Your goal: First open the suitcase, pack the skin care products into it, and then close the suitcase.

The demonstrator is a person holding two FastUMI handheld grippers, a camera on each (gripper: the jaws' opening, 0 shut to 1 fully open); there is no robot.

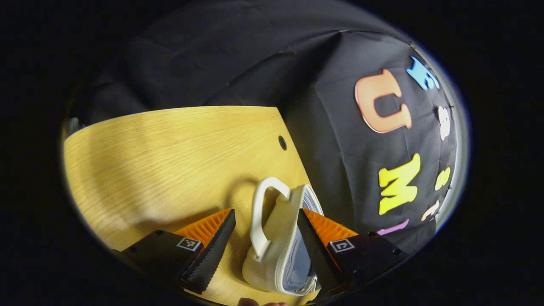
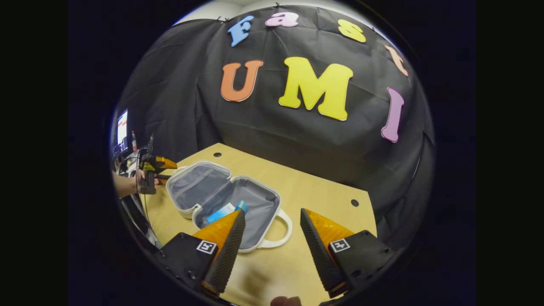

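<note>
The suitcase [image 2: 225, 202] lies open on the wooden surface [image 2: 323, 199], its 2 halves spread flat with the grey lining facing up. Its long axis runs from the far left to the near right in the right gripper view, and the white handle [image 2: 278, 231] points toward the camera. A blue tube [image 2: 225, 211] lies inside the nearer half, along the same axis. The right gripper [image 2: 272, 250] hovers above the surface near the handle, fingers wide apart and holding nothing. The left gripper [image 1: 265, 244] has its fingers spread on both sides of the suitcase edge, and I cannot tell if they touch it.
</note>
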